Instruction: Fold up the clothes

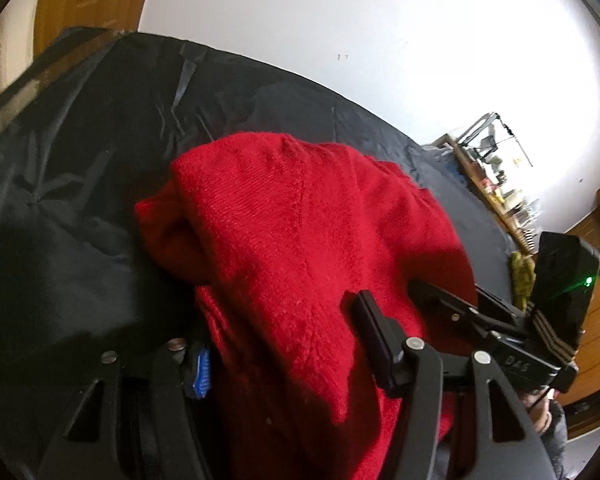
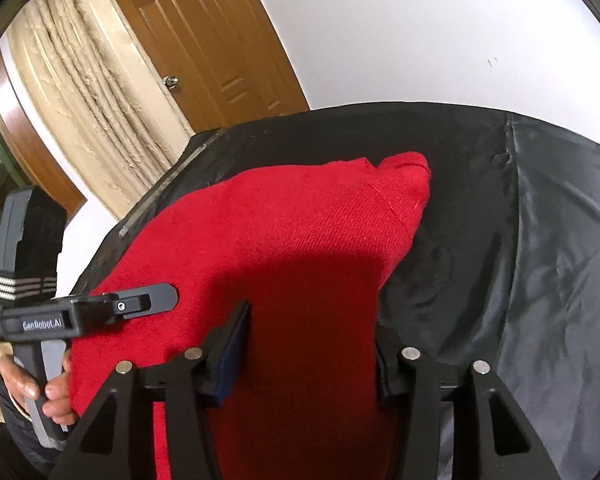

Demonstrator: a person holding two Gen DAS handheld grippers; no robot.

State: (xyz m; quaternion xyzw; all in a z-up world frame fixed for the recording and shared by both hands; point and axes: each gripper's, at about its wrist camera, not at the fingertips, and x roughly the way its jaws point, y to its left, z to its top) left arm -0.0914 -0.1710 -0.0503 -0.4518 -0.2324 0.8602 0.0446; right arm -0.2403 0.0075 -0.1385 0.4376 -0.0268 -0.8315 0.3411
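Observation:
A red knit sweater (image 1: 292, 240) lies bunched on a black cloth-covered table (image 1: 80, 184). In the left wrist view my left gripper (image 1: 284, 344) has its jaws wide apart with sweater fabric draped between and over them. My right gripper (image 1: 452, 300) shows at the right, reaching onto the sweater's edge. In the right wrist view the sweater (image 2: 284, 248) runs between the wide-apart fingers of my right gripper (image 2: 308, 344). My left gripper (image 2: 156, 300) shows at the left, its fingers closed together at the sweater's left edge, held by a hand.
The table's edge (image 2: 156, 200) runs close to the sweater's left side. A wooden door (image 2: 204, 36) and beige curtain (image 2: 80, 80) stand behind. A cluttered shelf (image 1: 496, 184) and a yellow-green cloth (image 1: 522, 276) lie off to the right.

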